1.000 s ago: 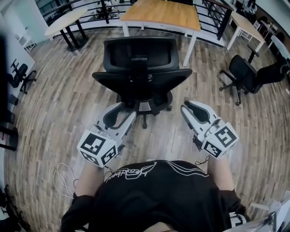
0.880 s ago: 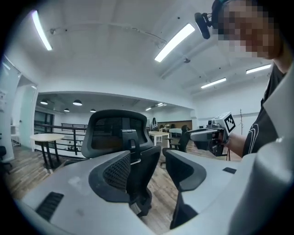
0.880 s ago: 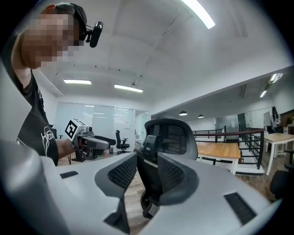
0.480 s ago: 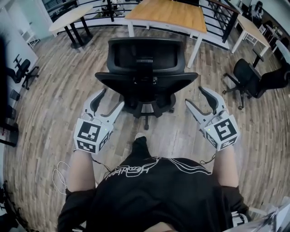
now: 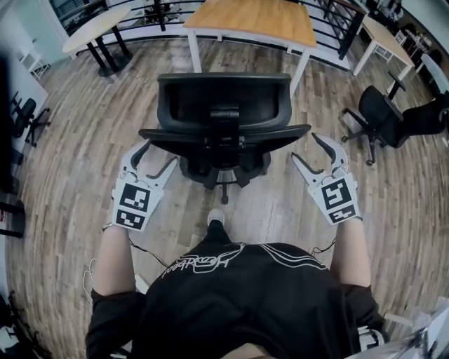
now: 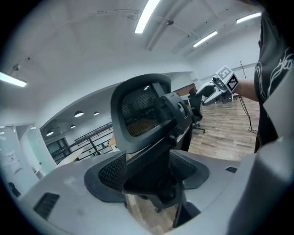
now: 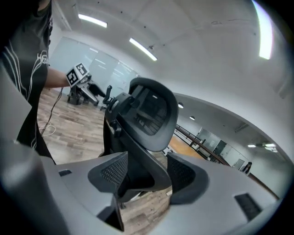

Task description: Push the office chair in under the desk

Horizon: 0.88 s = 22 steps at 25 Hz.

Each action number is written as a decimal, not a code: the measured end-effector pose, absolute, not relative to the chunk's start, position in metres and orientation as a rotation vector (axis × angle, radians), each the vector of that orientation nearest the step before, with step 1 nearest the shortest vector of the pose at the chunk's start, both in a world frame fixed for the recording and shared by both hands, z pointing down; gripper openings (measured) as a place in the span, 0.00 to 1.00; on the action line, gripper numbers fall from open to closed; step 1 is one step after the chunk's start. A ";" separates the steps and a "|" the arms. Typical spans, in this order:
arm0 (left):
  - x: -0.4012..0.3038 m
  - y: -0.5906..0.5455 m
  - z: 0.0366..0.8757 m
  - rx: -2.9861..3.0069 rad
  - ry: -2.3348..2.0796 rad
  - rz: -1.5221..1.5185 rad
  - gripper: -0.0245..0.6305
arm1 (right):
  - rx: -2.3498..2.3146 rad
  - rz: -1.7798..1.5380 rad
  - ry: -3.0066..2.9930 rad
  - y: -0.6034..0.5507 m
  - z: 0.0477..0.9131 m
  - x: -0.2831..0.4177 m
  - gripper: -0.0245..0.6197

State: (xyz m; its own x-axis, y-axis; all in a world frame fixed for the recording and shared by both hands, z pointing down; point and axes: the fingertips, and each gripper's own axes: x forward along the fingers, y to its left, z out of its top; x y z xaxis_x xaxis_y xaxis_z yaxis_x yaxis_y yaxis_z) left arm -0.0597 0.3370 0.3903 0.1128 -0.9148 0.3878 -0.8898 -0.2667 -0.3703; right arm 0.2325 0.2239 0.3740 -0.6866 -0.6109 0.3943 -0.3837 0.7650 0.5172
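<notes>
A black office chair [image 5: 224, 105] stands with its mesh back toward me, in front of the wooden-topped desk [image 5: 252, 17] with white legs. My left gripper [image 5: 156, 158] is open at the left end of the backrest's lower edge. My right gripper [image 5: 309, 148] is at the right end, its jaws opening. In the left gripper view the chair [image 6: 138, 110] shows through the gap of the left gripper [image 6: 147, 172]. In the right gripper view the chair [image 7: 154, 112] shows through the gap of the right gripper [image 7: 147, 174]. The pads press on nothing.
Two more black chairs [image 5: 382, 116] stand at the right and another [image 5: 24, 116] at the left wall. A second desk [image 5: 95, 28] is at the back left, and a black railing [image 5: 330, 31] runs behind the desks. My foot [image 5: 216, 216] is behind the chair base.
Both grippers went from nearly shut to wide open. They moved forward and apart, from behind the seat to either end of the backrest. The chair now sits closer to me.
</notes>
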 end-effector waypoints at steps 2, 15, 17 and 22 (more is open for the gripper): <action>-0.075 0.325 0.398 -2.302 1.868 -0.925 0.45 | 0.727 -0.561 -2.329 0.210 0.387 0.225 0.46; -0.108 0.281 0.439 -2.202 1.717 -1.214 0.45 | 0.655 -0.728 -2.104 0.156 0.428 0.198 0.46; -0.111 0.277 0.439 -2.154 1.701 -1.247 0.45 | 0.657 -0.729 -2.095 0.151 0.430 0.198 0.46; -0.116 0.271 0.443 -2.080 1.664 -1.302 0.44 | 0.665 -0.744 -2.085 0.144 0.437 0.196 0.46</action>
